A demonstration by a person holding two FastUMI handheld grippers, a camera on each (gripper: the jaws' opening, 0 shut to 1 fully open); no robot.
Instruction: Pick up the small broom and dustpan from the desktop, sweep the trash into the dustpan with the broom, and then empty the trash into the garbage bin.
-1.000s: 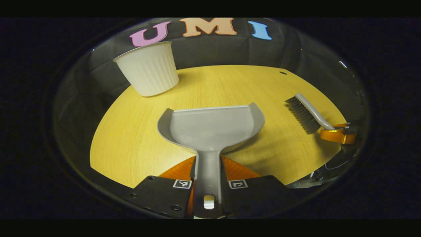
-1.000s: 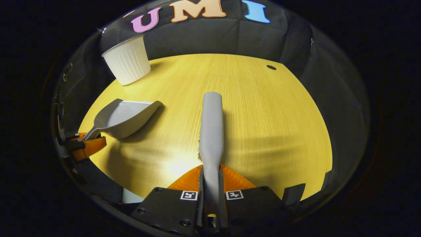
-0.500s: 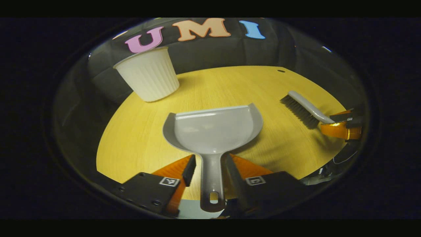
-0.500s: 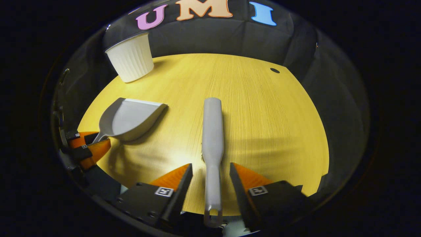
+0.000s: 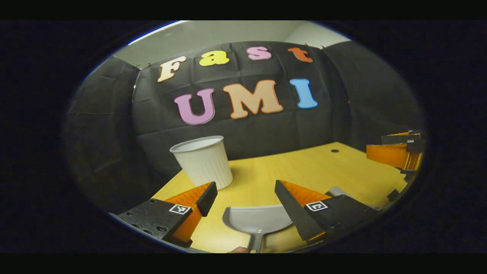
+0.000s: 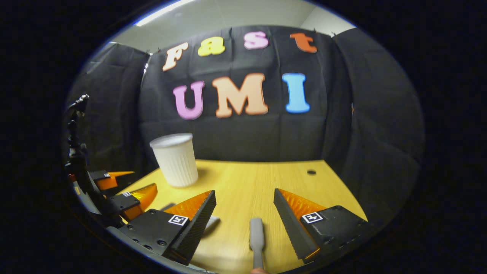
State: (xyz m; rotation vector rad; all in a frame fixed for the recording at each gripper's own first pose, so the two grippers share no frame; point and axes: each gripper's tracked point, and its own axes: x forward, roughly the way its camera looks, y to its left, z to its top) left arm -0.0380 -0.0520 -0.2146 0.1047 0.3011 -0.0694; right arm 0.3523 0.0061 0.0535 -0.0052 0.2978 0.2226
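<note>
Black cloth walled the booth behind a yellow wood-grain desktop [image 6: 243, 179], smooth and matte, with a small dark hole [image 6: 311, 172] near its far right edge. On the far left of that surface stood a white ribbed plastic garbage bin [image 6: 175, 160], cup-shaped and upright, wider at the rim than at the base.

Nearer, the grey plastic dustpan [image 5: 255, 220] lay flat on the desktop, its open mouth facing the bin and its handle running back toward the camera. It sat below and between the spread fingers of the left gripper [image 5: 243, 192], which touched nothing. In the right gripper view, the grey plastic small broom [image 6: 257, 238] lay on the wood with its long axis pointing away toward the cloth (bristles not visible from here). The right gripper [image 6: 244, 196] hung above it with its ridged fingers [image 6: 199, 217] wide apart, holding nothing. Small square black-and-white markers sat on both grippers' bodies.
</note>
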